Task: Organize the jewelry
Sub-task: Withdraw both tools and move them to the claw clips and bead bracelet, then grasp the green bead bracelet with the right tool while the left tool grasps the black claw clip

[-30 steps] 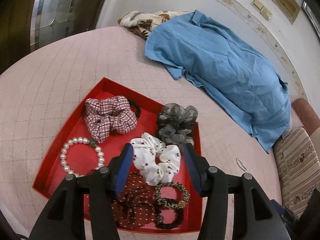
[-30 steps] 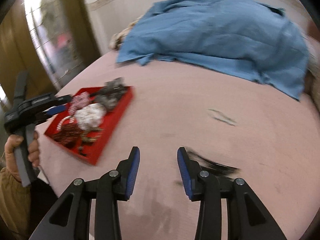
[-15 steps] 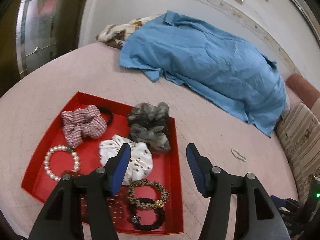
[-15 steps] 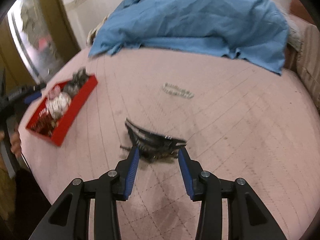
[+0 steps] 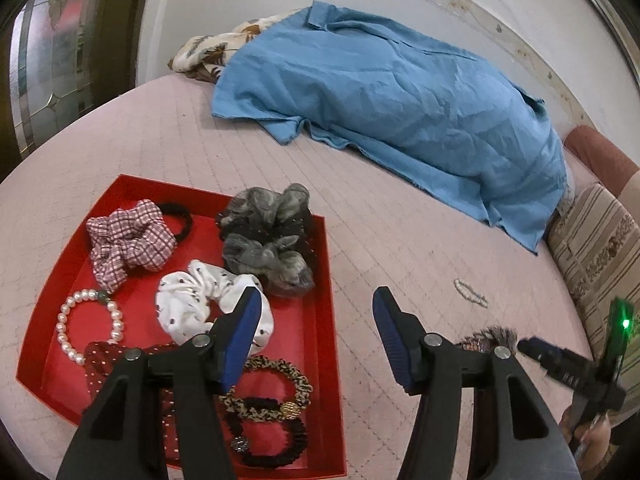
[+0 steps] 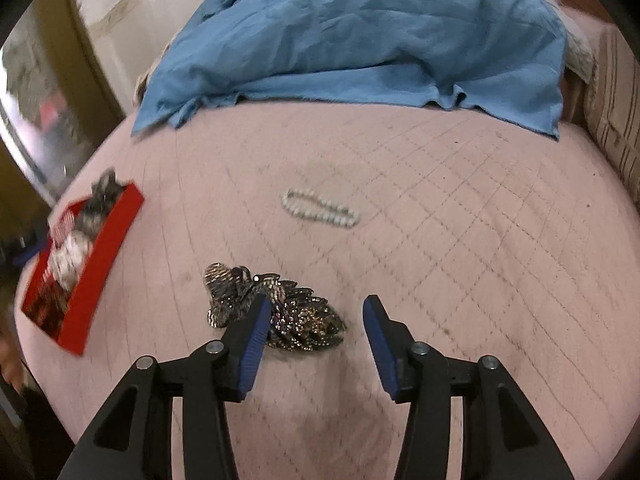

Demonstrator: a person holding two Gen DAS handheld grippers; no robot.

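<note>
A red tray (image 5: 326, 320) on the pink bed holds a plaid scrunchie (image 5: 128, 244), a grey scrunchie (image 5: 268, 240), a white dotted scrunchie (image 5: 200, 296), a pearl bracelet (image 5: 68, 328) and several hair ties. My left gripper (image 5: 316, 340) is open and empty above the tray's right edge. My right gripper (image 6: 314, 344) is open and empty, just above and in front of a dark glittery hair clip (image 6: 280, 312) lying on the bed. A small pearl bracelet (image 6: 320, 208) lies farther back; it also shows in the left wrist view (image 5: 470, 292).
A blue shirt (image 5: 400, 92) is spread over a patterned cloth (image 5: 208, 52) at the back of the bed. A striped cushion (image 5: 600, 248) lies on the right. The tray (image 6: 100, 248) sits at the left in the right wrist view.
My left gripper has pulled back and swung right, off the tray's middle to its right edge. My right gripper has moved closer over the glittery clip, and its jaws stand wider.
</note>
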